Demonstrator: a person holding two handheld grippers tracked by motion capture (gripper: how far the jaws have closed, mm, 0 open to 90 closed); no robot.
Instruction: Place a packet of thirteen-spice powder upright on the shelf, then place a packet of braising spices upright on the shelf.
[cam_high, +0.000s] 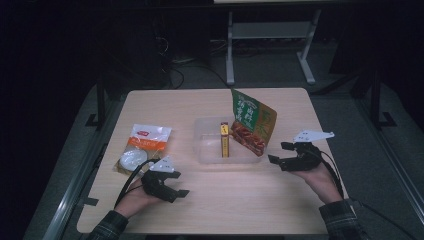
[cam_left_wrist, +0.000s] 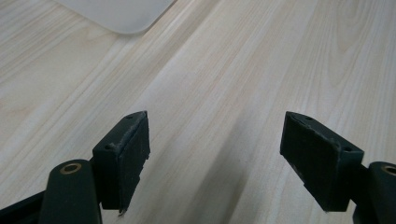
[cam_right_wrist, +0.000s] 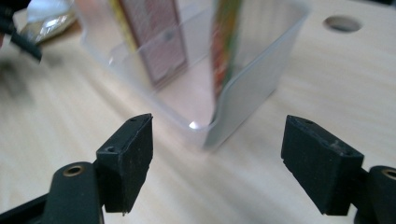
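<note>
— Dark room all round, with a pale wood desk (cam_high: 280, 200) lit in the middle. What lies on it, starting at the left?

— A white-and-orange packet (cam_high: 142, 147) lies flat near the left edge. The left tongs (cam_high: 176, 191) hover just in front of it, jaws wide apart with nothing between them but bare wood.

— And in the middle?

— A clear plastic tub (cam_high: 207, 150). A slim yellow box (cam_high: 225, 140) lies in it, long axis running away from the person. A green-and-red snack bag (cam_high: 252, 122) stands tilted at the tub's right end, its top leaning back over the rim.

— Where are the right tongs?

— The right tongs (cam_high: 280, 152) sit just right of the tub, jaws apart and empty, pointing left at the bag. Their own camera looks at the tub's near corner.

— So which packet is next?

— Probably the white-and-orange packet. It lies behind and left of the left tongs, which are far nearer to it.
</note>
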